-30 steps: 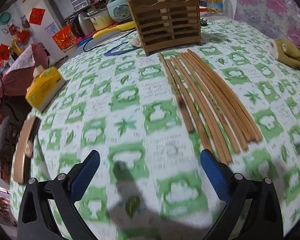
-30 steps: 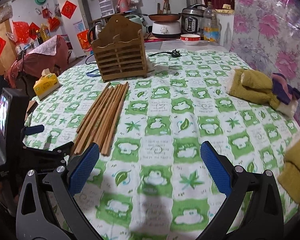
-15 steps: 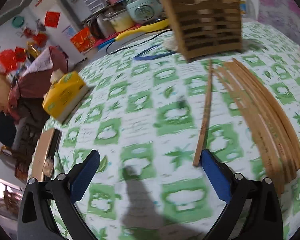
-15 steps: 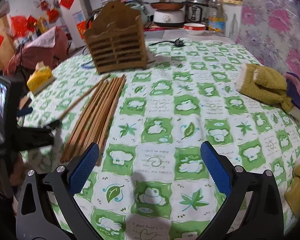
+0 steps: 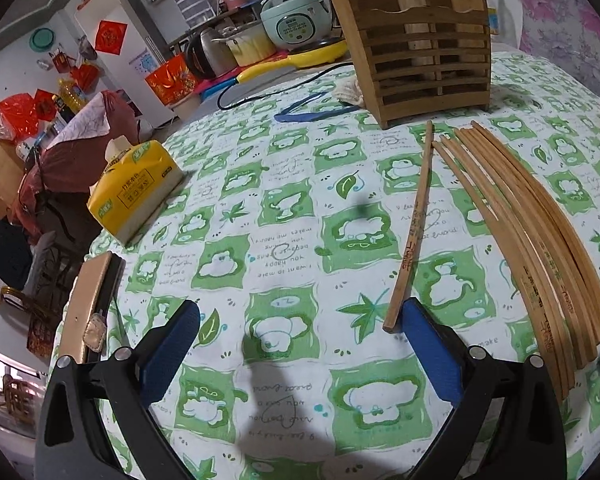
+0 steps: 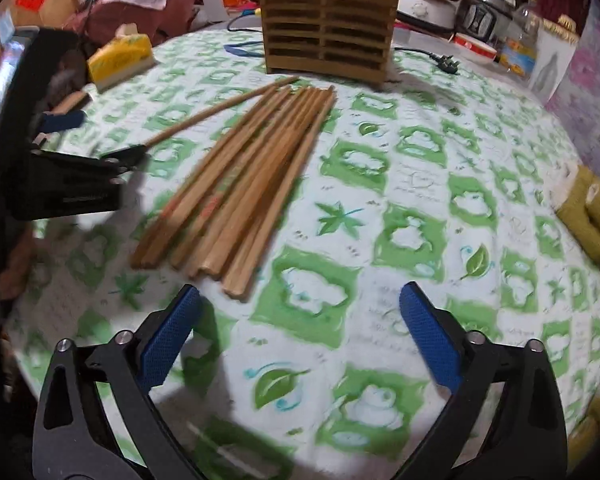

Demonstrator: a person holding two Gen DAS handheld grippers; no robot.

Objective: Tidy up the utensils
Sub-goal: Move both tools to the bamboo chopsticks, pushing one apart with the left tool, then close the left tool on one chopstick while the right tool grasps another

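Several wooden chopsticks (image 5: 532,232) lie in a bundle on the green-and-white tablecloth, in front of a slatted wooden holder (image 5: 424,52). One chopstick (image 5: 414,224) lies apart, to the bundle's left. Its near end touches the right finger of my left gripper (image 5: 299,312), which is open and low over the cloth. In the right wrist view the bundle (image 6: 252,176) ends just beyond the left fingertip of my right gripper (image 6: 300,294). Its jaws are wide and closing, with only cloth between them. The holder (image 6: 328,36) stands behind, and the left gripper (image 6: 96,138) sits by the single chopstick (image 6: 220,110).
A yellow tissue pack (image 5: 134,188) sits at the table's left. A tan wallet-like case (image 5: 88,304) lies at the left edge. A blue cord (image 5: 312,110) and a black plug cable (image 6: 440,58) lie near the holder. Yellow-green cloths (image 6: 592,208) lie at the right. Kitchen appliances stand behind the table.
One chopstick has been shifted left out of the bundle as my left gripper moved left; it has kept still lately. My right gripper has dropped, rolled and come closer to the bundle's near ends.
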